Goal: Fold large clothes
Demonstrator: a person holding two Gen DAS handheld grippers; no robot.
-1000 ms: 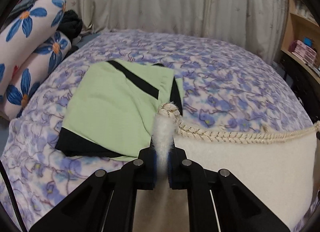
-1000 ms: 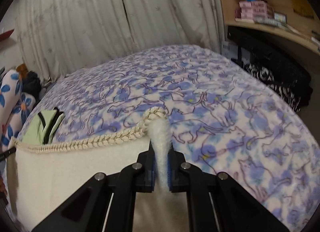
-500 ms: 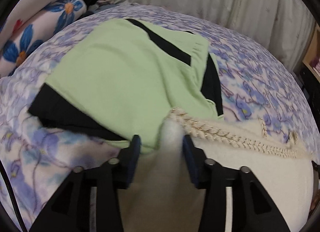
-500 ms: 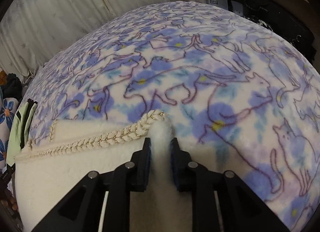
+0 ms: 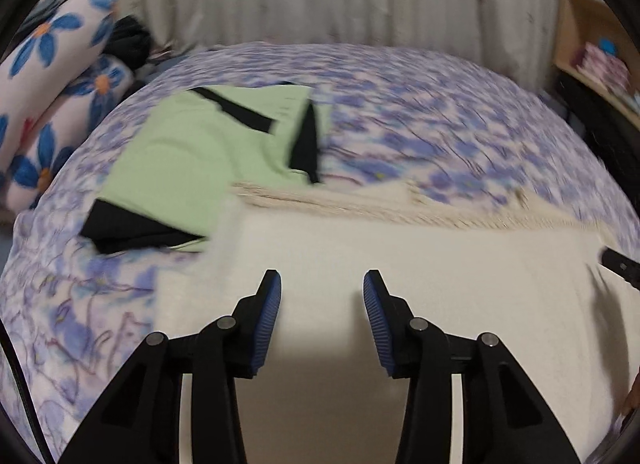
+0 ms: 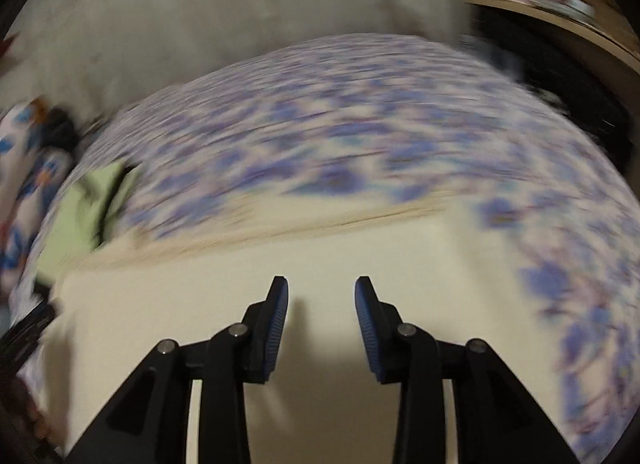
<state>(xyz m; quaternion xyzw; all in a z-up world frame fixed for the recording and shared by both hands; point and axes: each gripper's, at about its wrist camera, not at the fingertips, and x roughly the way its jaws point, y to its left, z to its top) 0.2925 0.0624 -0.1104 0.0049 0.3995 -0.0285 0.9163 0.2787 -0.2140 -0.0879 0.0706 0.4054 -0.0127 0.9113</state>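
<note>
Both grippers have let go since half a second ago. The left gripper now has its blue-padded fingers spread wide with nothing between them, where a moment ago they were just parting around a fluffy corner of the cream fleece garment with a braided trim edge. The right gripper is likewise spread apart and empty; half a second ago it was pinching the other corner. The cream garment now lies flat on the purple-and-white cat-print bed blanket, its braided edge stretched across the far side, and both grippers hover above its plain surface. Beside it, touching its far left corner, the folded light green garment with black bands sits in the same place as before. Both views are blurred, the right one heavily. Blue-flowered white pillows lie at the left.
</note>
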